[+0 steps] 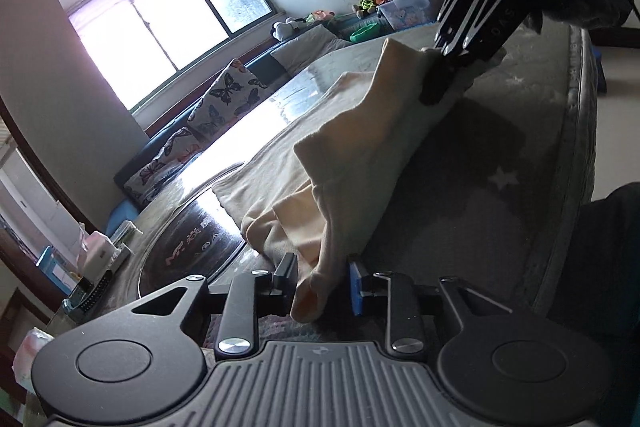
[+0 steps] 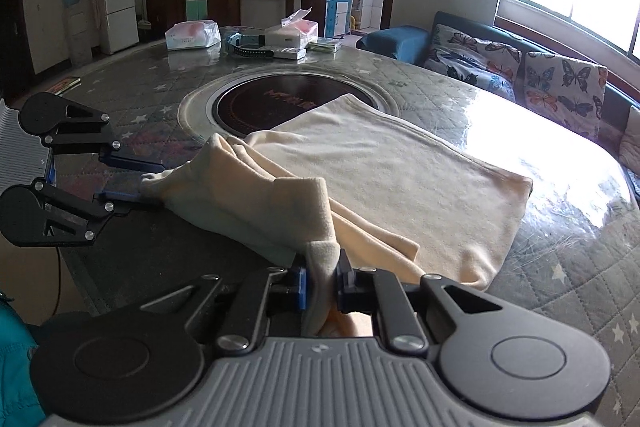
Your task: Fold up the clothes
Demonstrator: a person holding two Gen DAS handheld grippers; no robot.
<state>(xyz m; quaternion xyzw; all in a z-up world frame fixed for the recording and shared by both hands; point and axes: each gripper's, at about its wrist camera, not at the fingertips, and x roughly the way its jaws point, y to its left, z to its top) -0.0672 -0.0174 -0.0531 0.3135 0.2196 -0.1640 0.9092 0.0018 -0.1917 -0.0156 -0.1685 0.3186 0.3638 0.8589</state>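
A cream garment (image 2: 400, 183) lies on the round table, its far part flat and its near edge lifted into a fold (image 1: 352, 155). My left gripper (image 1: 322, 283) is shut on one corner of that lifted edge; it also shows in the right wrist view (image 2: 150, 189) at the left. My right gripper (image 2: 322, 281) is shut on the other corner; it also shows in the left wrist view (image 1: 440, 75) at the upper right. The edge hangs stretched between the two grippers, a little above the table.
The table (image 2: 560, 259) has a quilted star-pattern cover under clear film and a dark round hob (image 2: 280, 103) in its middle. Bags, boxes and a black band (image 2: 256, 43) sit at the far edge. A sofa with butterfly cushions (image 2: 520, 67) stands under the window.
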